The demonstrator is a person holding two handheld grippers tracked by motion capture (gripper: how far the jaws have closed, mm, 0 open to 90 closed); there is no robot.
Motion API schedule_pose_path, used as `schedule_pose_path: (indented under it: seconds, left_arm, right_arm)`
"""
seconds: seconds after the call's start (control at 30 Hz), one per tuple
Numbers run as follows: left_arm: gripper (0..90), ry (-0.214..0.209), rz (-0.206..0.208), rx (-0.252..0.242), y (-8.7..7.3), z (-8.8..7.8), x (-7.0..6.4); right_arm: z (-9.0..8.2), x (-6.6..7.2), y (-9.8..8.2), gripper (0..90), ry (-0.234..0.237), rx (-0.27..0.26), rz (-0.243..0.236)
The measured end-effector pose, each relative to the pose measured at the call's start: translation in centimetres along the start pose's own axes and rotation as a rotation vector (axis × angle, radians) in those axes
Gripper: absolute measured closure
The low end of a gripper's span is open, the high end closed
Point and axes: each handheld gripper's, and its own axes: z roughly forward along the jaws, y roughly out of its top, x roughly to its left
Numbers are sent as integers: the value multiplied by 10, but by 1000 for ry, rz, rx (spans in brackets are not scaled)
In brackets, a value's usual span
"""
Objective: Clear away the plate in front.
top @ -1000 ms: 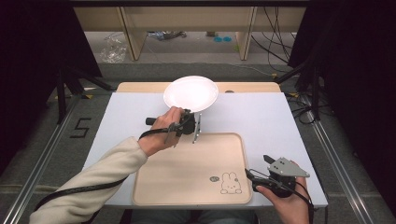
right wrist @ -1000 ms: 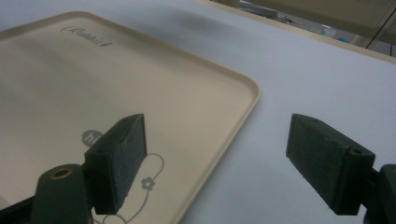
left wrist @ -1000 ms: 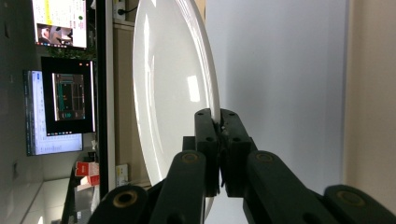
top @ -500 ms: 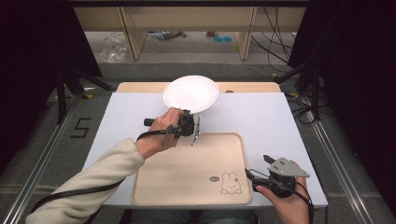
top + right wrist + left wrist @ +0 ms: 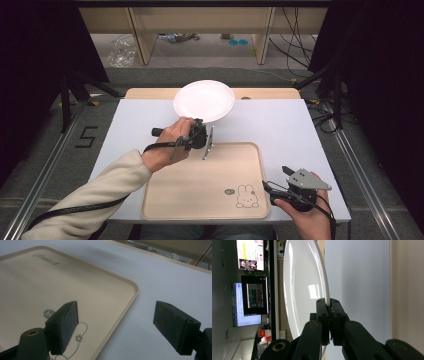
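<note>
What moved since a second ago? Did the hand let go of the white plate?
Almost nothing moved. The left gripper is still shut on the rim of the white plate, and plate and hand look at most a touch nearer the person. The right gripper still waits open over the near right corner of the tray, and the tray itself has stayed put.

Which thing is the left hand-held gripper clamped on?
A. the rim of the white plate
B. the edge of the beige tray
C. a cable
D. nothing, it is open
A: in the left gripper view the left hand-held gripper has its jaws shut on the white plate's rim.
</note>
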Motion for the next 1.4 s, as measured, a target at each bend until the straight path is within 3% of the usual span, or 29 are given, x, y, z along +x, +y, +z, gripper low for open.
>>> schedule_pose_path:
  seconds: [1.4]
  left_arm:
    - [872, 22, 37, -26, 3, -37, -6]
  right_arm:
    - [0, 0, 0, 212, -4, 4, -9]
